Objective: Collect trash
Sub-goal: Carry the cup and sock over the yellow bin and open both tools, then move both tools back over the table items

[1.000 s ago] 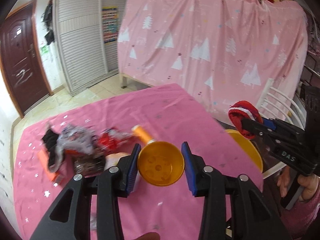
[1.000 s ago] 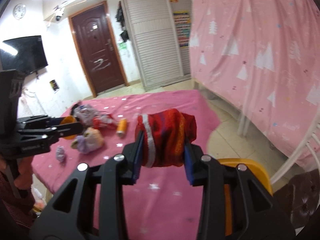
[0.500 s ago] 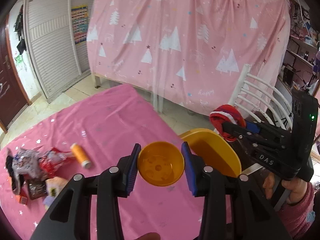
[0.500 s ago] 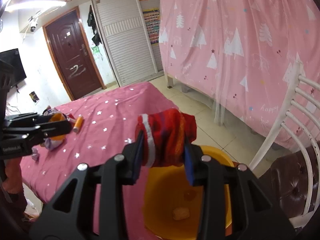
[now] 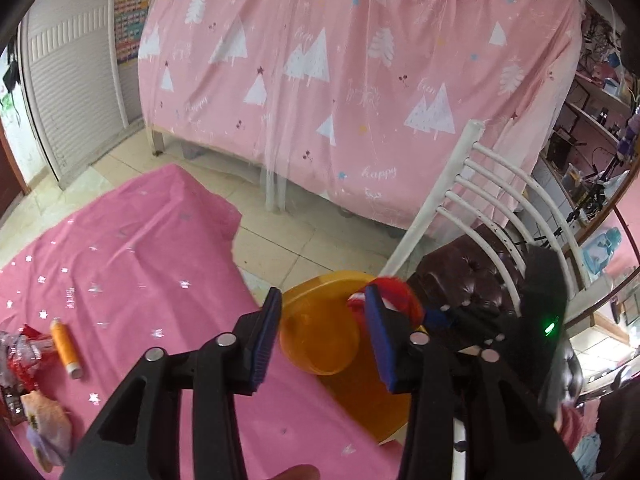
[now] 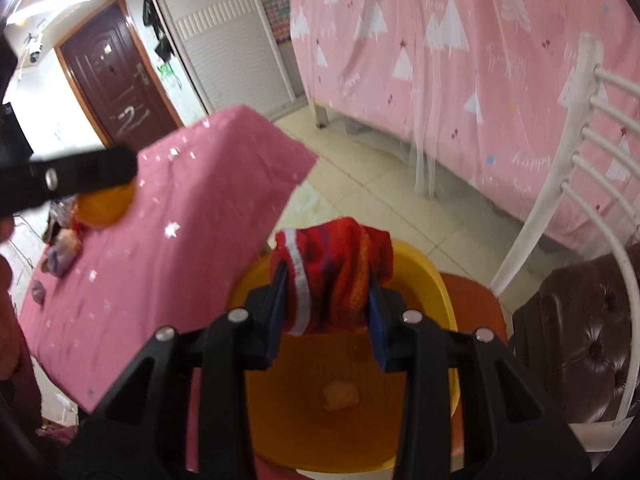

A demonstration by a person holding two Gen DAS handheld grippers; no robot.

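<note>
Right wrist view: right gripper (image 6: 326,312) clamps red wrapper (image 6: 336,276) directly above yellow bin (image 6: 436,292) off bench (image 6: 160,248) edge. Left gripper (image 5: 322,344) open, orange cup (image 5: 320,346) loose between pads, over bin rim.

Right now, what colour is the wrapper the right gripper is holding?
Mostly red with orange streaks and a white band; the wrapper in the right gripper shows best in the right wrist view.
</note>
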